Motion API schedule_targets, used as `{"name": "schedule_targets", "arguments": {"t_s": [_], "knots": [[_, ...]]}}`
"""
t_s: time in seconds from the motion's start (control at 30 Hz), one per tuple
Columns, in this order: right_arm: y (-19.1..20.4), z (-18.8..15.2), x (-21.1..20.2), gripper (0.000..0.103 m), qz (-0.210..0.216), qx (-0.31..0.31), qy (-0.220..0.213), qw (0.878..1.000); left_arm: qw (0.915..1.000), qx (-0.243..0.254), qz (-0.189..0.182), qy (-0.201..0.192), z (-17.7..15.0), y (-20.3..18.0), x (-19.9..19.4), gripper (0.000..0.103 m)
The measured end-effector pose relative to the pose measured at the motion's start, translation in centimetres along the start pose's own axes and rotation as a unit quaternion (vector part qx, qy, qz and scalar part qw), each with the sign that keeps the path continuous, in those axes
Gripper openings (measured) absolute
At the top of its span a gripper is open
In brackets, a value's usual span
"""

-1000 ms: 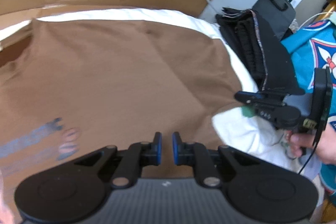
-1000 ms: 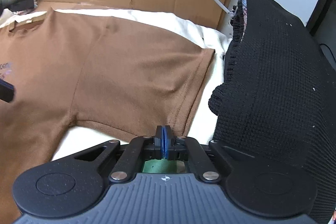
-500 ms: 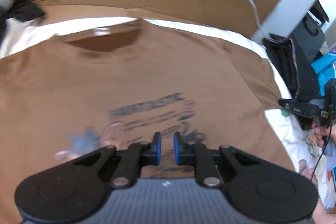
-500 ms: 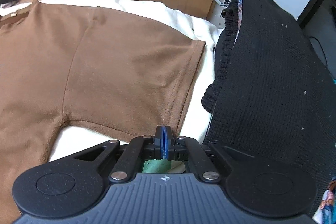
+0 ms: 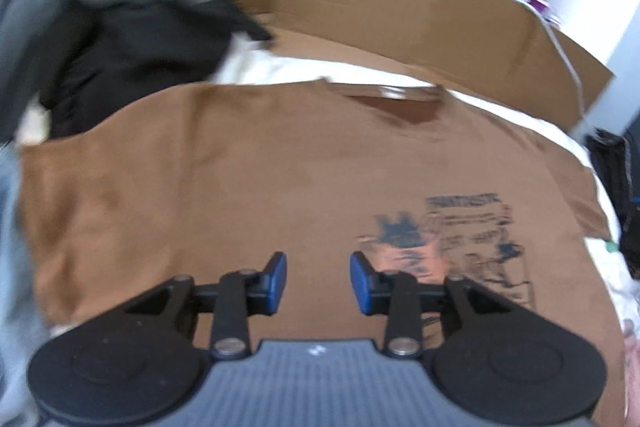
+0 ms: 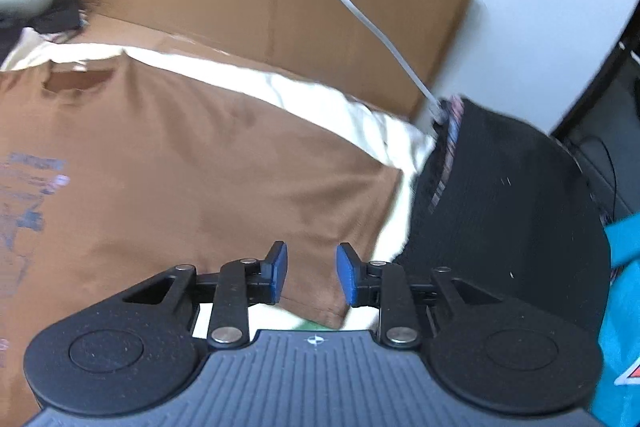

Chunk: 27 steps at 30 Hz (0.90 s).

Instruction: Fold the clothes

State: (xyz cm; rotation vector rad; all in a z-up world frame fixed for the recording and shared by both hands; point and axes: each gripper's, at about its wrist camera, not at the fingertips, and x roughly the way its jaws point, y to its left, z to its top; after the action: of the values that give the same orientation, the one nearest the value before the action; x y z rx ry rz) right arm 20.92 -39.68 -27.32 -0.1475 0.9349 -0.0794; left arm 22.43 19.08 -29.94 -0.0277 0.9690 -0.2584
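Observation:
A brown T-shirt (image 5: pixel 260 179) with a dark chest print (image 5: pixel 460 243) lies spread flat, front up, on a white sheet (image 5: pixel 304 69). My left gripper (image 5: pixel 318 283) hovers open over the shirt's middle, left of the print, with nothing between its blue pads. In the right wrist view the same brown T-shirt (image 6: pixel 192 163) shows its right sleeve (image 6: pixel 340 227). My right gripper (image 6: pixel 311 274) is open above that sleeve's hem, empty.
Cardboard panels (image 5: pixel 400 11) stand along the far side. A grey and black heap of clothes (image 5: pixel 120 27) sits at the far left. A black knit garment (image 6: pixel 512 211) lies right of the sleeve, with a grey cable (image 6: pixel 352 11) above it and turquoise fabric (image 6: pixel 624 287) at the right edge.
Both grippers have opened wider; the right one was shut before. The left gripper has swung left across the shirt, past the print. The right gripper's view has risen and tilted.

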Motion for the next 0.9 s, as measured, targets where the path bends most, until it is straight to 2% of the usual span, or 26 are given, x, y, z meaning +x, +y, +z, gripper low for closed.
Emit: {"name": "schedule_targets", "arguments": {"t_s": [0.17,0.27,0.4,0.57,0.7,0.77,0.9], "knots": [[3.1,0.4,-1.3,0.038,0.029,0.017,-0.007,0.999,0.9988,-0.037,0.033,-0.004,-2.1,4.9,-1.2,0.036],[5.4,-0.1,-1.9,0.039,0.046,0.019,-0.008,0.999,0.9979,-0.055,0.034,-0.002,-3.2,6.7,-1.5,0.036],[9.2,-1.3,-2.4,0.039,0.082,-0.027,-0.008,0.996,0.9967,-0.081,-0.005,0.009,-4.1,8.2,-1.0,0.036],[12.2,-2.8,-2.6,0.039,0.113,-0.046,0.008,0.992,0.993,-0.106,-0.048,0.02,-5.3,8.9,0.7,0.04],[13.1,-4.1,-3.1,0.039,0.117,-0.034,0.021,0.992,0.9893,-0.13,-0.059,0.029,-6.1,9.4,2.6,0.042],[13.2,-4.9,-3.3,0.039,0.112,-0.026,0.03,0.993,0.9842,-0.158,-0.077,0.023,-6.5,10.1,3.1,0.047],[13.6,-6.5,-3.4,0.039,0.106,-0.019,0.045,0.993,0.978,-0.182,-0.102,0.005,-6.9,11.2,3.3,0.048]]}}
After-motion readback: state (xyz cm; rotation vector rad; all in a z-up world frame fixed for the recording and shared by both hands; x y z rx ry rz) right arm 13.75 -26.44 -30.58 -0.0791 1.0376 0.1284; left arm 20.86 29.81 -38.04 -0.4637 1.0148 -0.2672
